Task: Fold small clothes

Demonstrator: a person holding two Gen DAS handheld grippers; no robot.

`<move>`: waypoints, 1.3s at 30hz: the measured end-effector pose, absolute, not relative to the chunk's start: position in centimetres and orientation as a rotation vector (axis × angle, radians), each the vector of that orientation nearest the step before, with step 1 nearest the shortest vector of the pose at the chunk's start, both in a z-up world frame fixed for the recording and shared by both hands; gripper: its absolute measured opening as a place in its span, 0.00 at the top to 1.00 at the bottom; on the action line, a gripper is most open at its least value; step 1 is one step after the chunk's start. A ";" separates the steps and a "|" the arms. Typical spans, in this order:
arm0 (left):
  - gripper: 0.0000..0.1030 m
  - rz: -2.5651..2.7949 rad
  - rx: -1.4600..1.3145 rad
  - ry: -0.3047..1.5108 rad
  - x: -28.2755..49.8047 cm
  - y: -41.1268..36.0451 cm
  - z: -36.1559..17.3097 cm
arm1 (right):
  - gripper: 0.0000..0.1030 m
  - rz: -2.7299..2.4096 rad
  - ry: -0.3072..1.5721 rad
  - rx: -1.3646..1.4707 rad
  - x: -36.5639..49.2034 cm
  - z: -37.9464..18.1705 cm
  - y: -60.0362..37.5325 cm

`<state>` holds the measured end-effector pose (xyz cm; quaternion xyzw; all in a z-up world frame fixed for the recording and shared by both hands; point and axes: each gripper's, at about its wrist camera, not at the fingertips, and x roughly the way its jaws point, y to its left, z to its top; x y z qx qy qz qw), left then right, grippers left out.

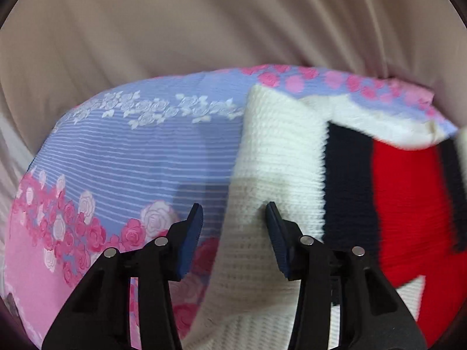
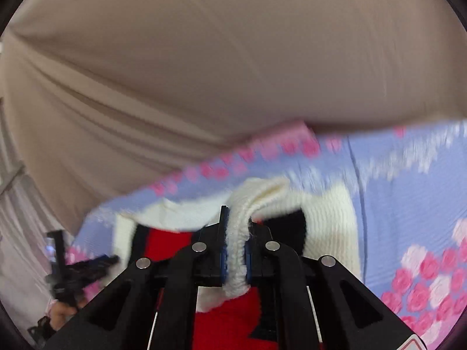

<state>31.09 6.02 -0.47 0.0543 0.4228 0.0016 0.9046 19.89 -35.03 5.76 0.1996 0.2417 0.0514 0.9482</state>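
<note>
Knitwear is spread across the scene: a small white sweater with navy and red blocks is laid on a lilac floral cloth printed with pink and white roses, and that cloth is itself spread over a wrinkled beige sheet.

From the left wrist view, the left gripper is seen with its jaws set wide apart and nothing between them. One blue-padded fingertip is held over the floral cloth, the other over the white knit, so the sweater's left edge is straddled without being pinched. A shadow is cast on cloth and knit just beyond the tips. The navy band and the red panel are seen to the right, somewhat blurred.

From the right wrist view, the right gripper is closed tight on a bunched white ribbed fold of the sweater, which is squeezed between the blue pads and lifted off the rest of the garment. Much of the garment's centre is blocked by the gripper's black body; red knit is glimpsed below it and black knit behind the held fold. At the far left edge, the other gripper is caught, blurred, above the cloth's pink border, with part of the hand holding it. How its jaws stand cannot be told from this angle.
</note>
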 end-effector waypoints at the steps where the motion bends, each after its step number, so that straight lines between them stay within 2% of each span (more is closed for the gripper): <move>1: 0.56 0.004 0.106 0.882 31.2 6.2 -0.9 | 0.92 0.029 0.553 0.374 20.9 3.8 -35.7; 3: 0.56 0.009 0.113 0.873 31.2 6.0 -1.2 | 0.92 -0.060 0.773 0.353 24.0 -1.7 -36.9; 4: 0.56 0.016 0.129 0.869 31.1 5.8 -1.2 | 0.93 -0.051 0.789 0.409 24.0 -3.6 -37.8; 8: 0.53 0.029 0.158 0.861 30.9 5.5 -1.3 | 0.92 0.011 0.664 0.446 21.4 -0.5 -37.5; 10: 0.51 0.036 0.155 0.858 31.1 5.9 -1.4 | 0.86 -0.075 0.727 0.356 22.0 -1.5 -37.3; 11: 0.51 0.031 0.144 0.859 30.9 6.2 -1.3 | 0.87 -0.110 0.805 0.347 22.6 -2.9 -37.6; 13: 0.51 0.003 0.110 0.855 29.7 7.1 -0.5 | 0.88 -0.092 0.784 0.400 21.2 -3.1 -38.3; 16: 0.53 -0.017 0.121 0.813 26.6 7.8 0.9 | 0.79 -0.096 0.681 0.383 16.7 -0.7 -37.5; 17: 0.53 -0.016 0.128 0.802 25.8 7.8 1.2 | 0.79 -0.082 0.663 0.371 16.0 0.0 -36.9; 20: 0.52 -0.038 0.132 0.832 25.6 6.7 0.9 | 0.81 -0.019 0.689 0.320 16.9 0.9 -34.0; 24: 0.51 0.010 0.149 0.908 27.0 5.7 -1.9 | 0.85 -0.039 0.826 0.219 20.2 -2.5 -31.7; 25: 0.47 0.006 0.128 0.891 26.7 6.2 -2.0 | 0.91 -0.067 0.858 0.207 20.7 -3.9 -32.0; 28: 0.44 -0.017 0.104 0.904 24.9 7.8 -1.1 | 0.90 -0.080 0.849 0.314 18.6 -4.0 -33.7; 30: 0.46 -0.038 0.123 0.880 22.2 9.1 0.1 | 0.79 -0.079 0.808 0.331 14.8 -2.6 -34.0; 32: 0.45 -0.048 0.164 0.847 19.2 10.1 0.8 | 0.53 -0.117 0.766 0.275 10.6 -1.6 -33.6; 34: 0.38 -0.092 0.144 0.848 15.8 11.7 1.0 | 0.41 -0.168 0.753 0.209 6.4 -1.4 -32.7; 39: 0.37 -0.230 -0.058 0.947 7.8 15.2 -0.7 | 0.34 -0.217 0.833 0.173 -3.1 -4.4 -30.7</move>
